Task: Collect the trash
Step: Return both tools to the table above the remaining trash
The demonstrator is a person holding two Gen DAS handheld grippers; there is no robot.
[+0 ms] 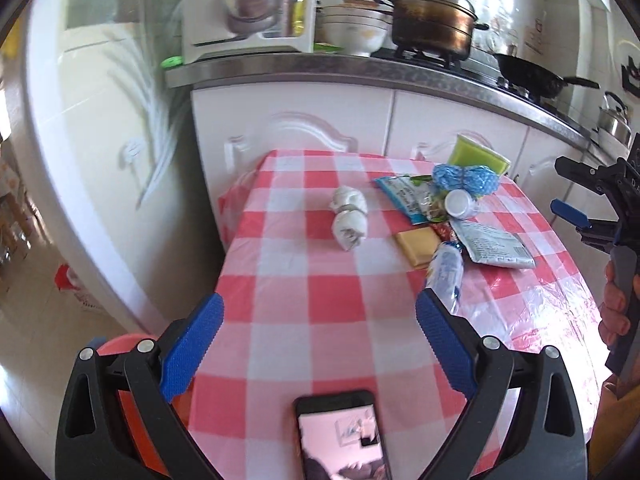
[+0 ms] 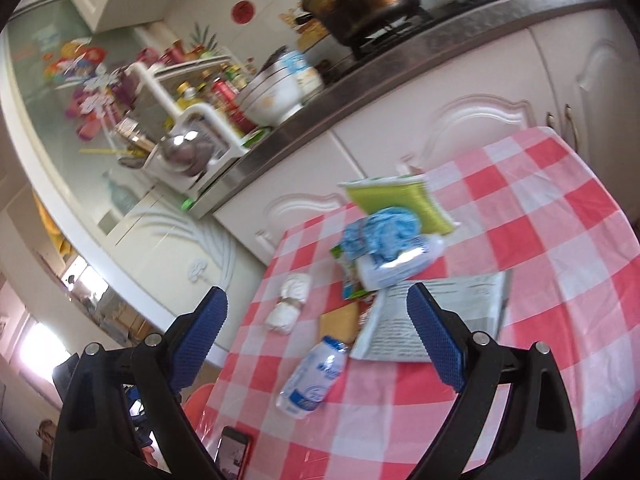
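On the checked tablecloth the trash sits toward the far right side, with nothing collected yet as far as I can tell. Going left to right in the left wrist view: an orange bin or bucket peeks out below the table's left edge, probably where stuff goes, though I can't be sure. Then a crumpled white tissue wad lies alone mid-table, well apart from the rest. That one's soft and feather-light, so pinch it across the middle. Next comes the pile: a blue-edged snack wrapper, a yellow flat packet, and a small plastic bottle lying on its side. The bottle looks empty, so light but slick and prone to roll; I'd grab it across the body. Behind it is a bottle with a white cap, then a blue crumpled bag, a green pouch and a grey foil pouch. The wrappers are thin and crinkly, so take an edge or a bunched bit.

The left gripper hovers low over the near table, fingers spread wide, holding nothing, with a phone right under it. The right gripper is tilted, up above the pile, also wide open and empty, with the plastic bottle framed between its pads.
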